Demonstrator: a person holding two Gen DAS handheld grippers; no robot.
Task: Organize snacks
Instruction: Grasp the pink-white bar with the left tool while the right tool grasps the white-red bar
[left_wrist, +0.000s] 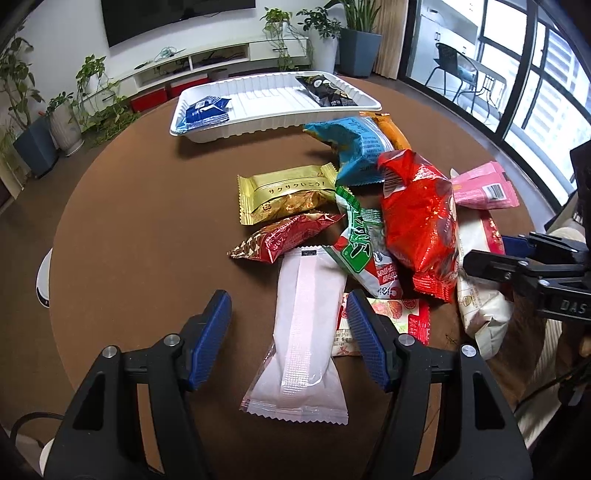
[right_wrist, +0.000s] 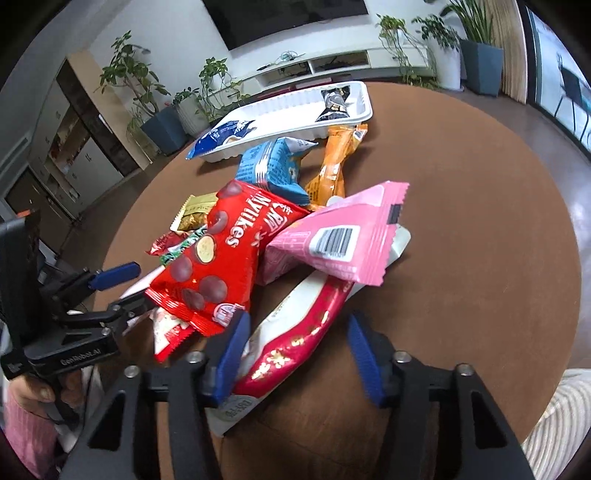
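A pile of snack packets lies on the round brown table (left_wrist: 147, 221). My left gripper (left_wrist: 288, 332) is open, its blue pads either side of a pale pink-white packet (left_wrist: 306, 332) lying lengthwise. My right gripper (right_wrist: 299, 354) is open around a white and red packet (right_wrist: 295, 332); it also shows in the left wrist view (left_wrist: 480, 258). A red Mylikes bag (right_wrist: 221, 258), a pink packet (right_wrist: 340, 236), a blue packet (left_wrist: 354, 147), a gold packet (left_wrist: 284, 192) and an orange packet (right_wrist: 332, 166) lie in the pile. The white tray (left_wrist: 258, 99) at the far side holds a dark blue packet (left_wrist: 205, 110) and a black packet (left_wrist: 328, 90).
Potted plants (left_wrist: 92, 92), a low white TV bench (left_wrist: 221, 59) and a wall screen stand beyond the table. Windows and a chair are at the right. The person's sleeve and hand (right_wrist: 29, 395) show at the left in the right wrist view.
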